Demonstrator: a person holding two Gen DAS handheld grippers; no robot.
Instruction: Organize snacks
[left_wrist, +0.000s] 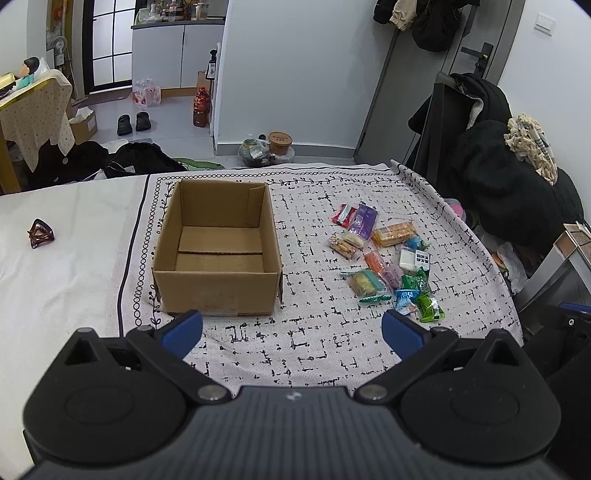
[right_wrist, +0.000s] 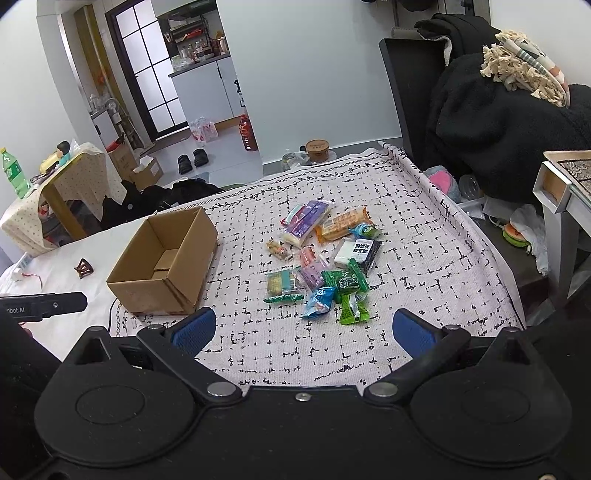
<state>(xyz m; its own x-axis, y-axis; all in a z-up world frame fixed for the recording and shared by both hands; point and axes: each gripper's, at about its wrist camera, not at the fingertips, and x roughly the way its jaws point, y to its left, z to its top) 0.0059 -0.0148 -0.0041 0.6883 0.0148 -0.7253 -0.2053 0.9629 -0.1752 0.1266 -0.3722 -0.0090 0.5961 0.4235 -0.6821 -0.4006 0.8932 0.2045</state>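
An empty open cardboard box (left_wrist: 218, 247) (right_wrist: 166, 258) stands on the patterned cloth (left_wrist: 314, 343) (right_wrist: 295, 350). To its right lies a loose pile of several wrapped snacks (left_wrist: 388, 258) (right_wrist: 325, 254), among them an orange biscuit pack (left_wrist: 394, 233) (right_wrist: 343, 223), a purple packet (left_wrist: 364, 221) (right_wrist: 308, 219) and green packets (left_wrist: 428, 304) (right_wrist: 345, 282). My left gripper (left_wrist: 291, 330) is open, held above the cloth in front of the box and the pile. My right gripper (right_wrist: 303, 328) is also open, just short of the nearest green packet. Neither holds anything.
A brown hair claw (left_wrist: 40, 232) (right_wrist: 84, 266) lies on the plain white sheet left of the box. The cloth's right edge drops beside a chair piled with dark clothes (left_wrist: 509, 184) (right_wrist: 498, 122). Part of the left gripper (right_wrist: 44, 304) shows at the right wrist view's left edge.
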